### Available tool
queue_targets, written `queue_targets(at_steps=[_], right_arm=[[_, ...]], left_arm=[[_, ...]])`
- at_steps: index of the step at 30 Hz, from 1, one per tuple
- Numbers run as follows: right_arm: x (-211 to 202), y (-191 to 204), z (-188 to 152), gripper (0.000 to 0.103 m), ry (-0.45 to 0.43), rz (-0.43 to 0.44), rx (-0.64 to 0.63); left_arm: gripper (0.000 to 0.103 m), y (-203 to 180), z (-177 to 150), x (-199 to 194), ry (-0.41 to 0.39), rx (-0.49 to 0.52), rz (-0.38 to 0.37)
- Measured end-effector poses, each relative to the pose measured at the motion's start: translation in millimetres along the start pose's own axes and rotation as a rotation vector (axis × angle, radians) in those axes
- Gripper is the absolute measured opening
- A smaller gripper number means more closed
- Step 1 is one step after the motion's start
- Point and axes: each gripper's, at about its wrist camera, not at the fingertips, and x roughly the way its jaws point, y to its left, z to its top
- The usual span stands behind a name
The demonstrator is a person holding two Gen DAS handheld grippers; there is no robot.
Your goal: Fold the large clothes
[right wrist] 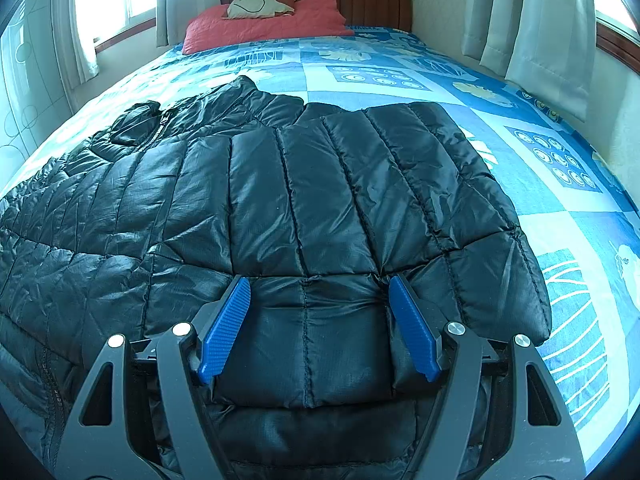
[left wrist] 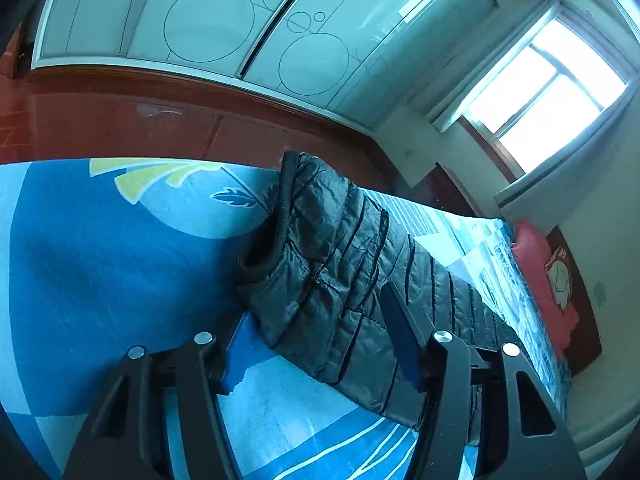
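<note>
A black quilted puffer jacket (right wrist: 320, 180) lies spread across the blue patterned bedspread (right wrist: 560, 240), its collar toward the far left. My right gripper (right wrist: 319, 280) is shut on the near hem, and the padded fabric bulges between its blue pads (right wrist: 226, 328). In the left wrist view the jacket (left wrist: 340, 240) runs as a folded ridge along the bed. My left gripper (left wrist: 316, 302) straddles its near edge. One finger (left wrist: 400, 332) rests on top of the fabric, and the other tucks in at the corner by the bedspread (left wrist: 100, 260), so the jaws are shut on the jacket.
A red pillow (right wrist: 264, 24) and a patterned cushion lie at the wooden headboard (right wrist: 372, 0). White curtains (right wrist: 540, 40) hang on the right. The left wrist view shows a glass-fronted wardrobe (left wrist: 200, 20), red-brown floor and a bright window (left wrist: 552, 88) beyond the bed's edge.
</note>
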Motion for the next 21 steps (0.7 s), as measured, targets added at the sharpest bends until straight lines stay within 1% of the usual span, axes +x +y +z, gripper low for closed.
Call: queue_targets(at_steps=[1, 2, 4, 5, 6, 7, 9, 11, 13, 15, 18, 20, 21], right_arm=[[0.0, 0.0, 0.0, 0.072, 0.0, 0.0, 0.0], [0.0, 0.0, 0.0, 0.072, 0.0, 0.0, 0.0], [-0.1, -0.3, 0.2, 0.072, -0.001, 0.0, 0.0], [-0.1, -0.7, 0.5, 0.072, -0.001, 0.0, 0.0], [-0.1, -0.3, 0.2, 0.072, -0.001, 0.0, 0.0], [-0.2, -0.4, 0.3, 0.072, -0.001, 0.001, 0.0], [-0.2, -0.4, 0.4, 0.072, -0.001, 0.0, 0.0], [-0.3, -0.2, 0.1, 0.072, -0.001, -0.001, 0.0], [-0.3, 0.3, -0.9, 0.072, -0.001, 0.001, 0.001], [-0.4, 0.1, -0.4, 0.072, -0.001, 0.003, 0.002], [-0.4, -0.9, 1.1, 0.072, -0.001, 0.007, 0.003], [-0.5, -2.0, 2.8, 0.072, -0.002, 0.011, 0.006], [-0.7, -2.6, 3.5, 0.072, -0.003, 0.013, 0.007]], left_arm=[[0.058, -0.3, 0.5, 0.8, -0.001, -0.006, -0.004], [0.054, -1.2, 0.3, 1.4, -0.005, -0.012, 0.007], [0.03, 4.4, 1.5, 2.6, -0.002, -0.027, 0.037], [0.024, 8.1, 3.2, 3.6, -0.009, -0.054, 0.028], [0.014, 10.6, 4.3, 4.2, -0.009, -0.068, 0.026], [0.01, 14.1, 6.0, 4.1, -0.009, -0.081, 0.029], [0.009, 15.0, 7.4, 2.4, -0.009, -0.086, 0.036], [0.007, 4.8, 5.7, -2.7, -0.027, -0.044, 0.061], [0.006, -10.2, 3.1, -11.2, -0.05, 0.012, 0.066], [0.006, -27.7, -0.7, -20.5, -0.072, 0.058, 0.05], [0.006, -70.8, -12.7, -34.3, -0.093, 0.163, 0.001], [0.006, -95.9, -22.5, -38.2, -0.088, 0.215, -0.042], [0.006, -116.0, -32.3, -40.6, -0.076, 0.252, -0.075]])
